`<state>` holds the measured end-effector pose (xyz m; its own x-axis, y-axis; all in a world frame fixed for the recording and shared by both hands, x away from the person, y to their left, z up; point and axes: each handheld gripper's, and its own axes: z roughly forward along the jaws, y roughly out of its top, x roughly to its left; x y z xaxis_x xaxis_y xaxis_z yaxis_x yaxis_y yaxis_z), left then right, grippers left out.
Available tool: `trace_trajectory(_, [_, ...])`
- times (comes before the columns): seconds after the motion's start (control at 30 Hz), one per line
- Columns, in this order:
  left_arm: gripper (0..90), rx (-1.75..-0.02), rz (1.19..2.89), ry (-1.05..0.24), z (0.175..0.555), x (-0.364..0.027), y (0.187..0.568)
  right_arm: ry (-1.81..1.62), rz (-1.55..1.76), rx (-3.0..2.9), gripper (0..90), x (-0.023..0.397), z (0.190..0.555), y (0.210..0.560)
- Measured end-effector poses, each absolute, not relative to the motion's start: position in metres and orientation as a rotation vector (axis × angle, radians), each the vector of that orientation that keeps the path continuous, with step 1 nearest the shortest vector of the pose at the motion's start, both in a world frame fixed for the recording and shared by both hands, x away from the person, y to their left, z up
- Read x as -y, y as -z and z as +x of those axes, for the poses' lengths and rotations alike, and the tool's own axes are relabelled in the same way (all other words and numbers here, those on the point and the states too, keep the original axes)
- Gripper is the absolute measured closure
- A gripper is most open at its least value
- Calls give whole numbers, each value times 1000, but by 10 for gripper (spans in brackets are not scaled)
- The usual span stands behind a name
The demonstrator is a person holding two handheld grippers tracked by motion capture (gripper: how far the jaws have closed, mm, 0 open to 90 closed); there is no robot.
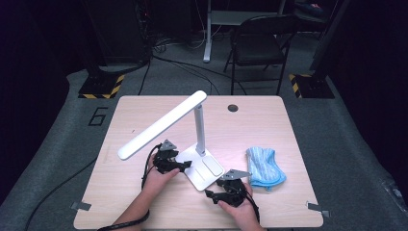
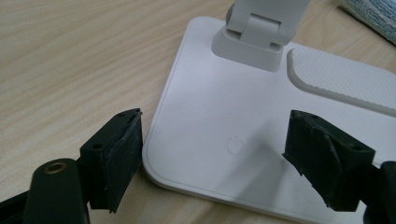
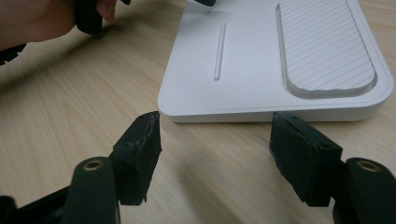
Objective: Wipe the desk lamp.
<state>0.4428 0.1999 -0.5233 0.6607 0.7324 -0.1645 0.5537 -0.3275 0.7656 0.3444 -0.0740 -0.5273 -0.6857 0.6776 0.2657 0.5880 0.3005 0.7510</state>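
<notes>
A white desk lamp stands mid-table on a flat square base (image 1: 204,169); its long head (image 1: 163,124) slopes down to the left. My left gripper (image 1: 186,165) is at the base's left side. In the left gripper view it (image 2: 212,154) is open, one jaw off the edge and one over the base (image 2: 219,93), with a power symbol (image 2: 235,144) between them. My right gripper (image 1: 210,194) sits in front of the base's near edge. In the right gripper view it (image 3: 215,144) is open over bare table, just short of the base (image 3: 247,60) and its ribbed pad (image 3: 322,46).
A blue cloth (image 1: 263,167) lies crumpled right of the lamp base, close to my right hand. A small round hole (image 1: 233,108) marks the table's far side. A folding chair (image 1: 260,43) and cables stand on the floor beyond the table.
</notes>
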Motion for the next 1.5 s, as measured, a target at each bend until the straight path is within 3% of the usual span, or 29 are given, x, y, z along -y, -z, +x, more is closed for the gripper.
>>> trace_trajectory(0.3, [193,-1029,2028,-273,437,-204,523,-1273,1182,-2418,197,68,363,527])
trace_trajectory(0.8, [191,-1014,2044,-260,426,-199,524,-1143,1129,-2380,158,65,373,528])
trace_trajectory(1.2, [189,-992,2074,-269,418,-198,523,-1063,1048,-2373,214,67,379,529])
trace_trajectory(1.5, [219,-956,2123,-325,411,-192,521,-1034,1047,-2355,391,75,387,523])
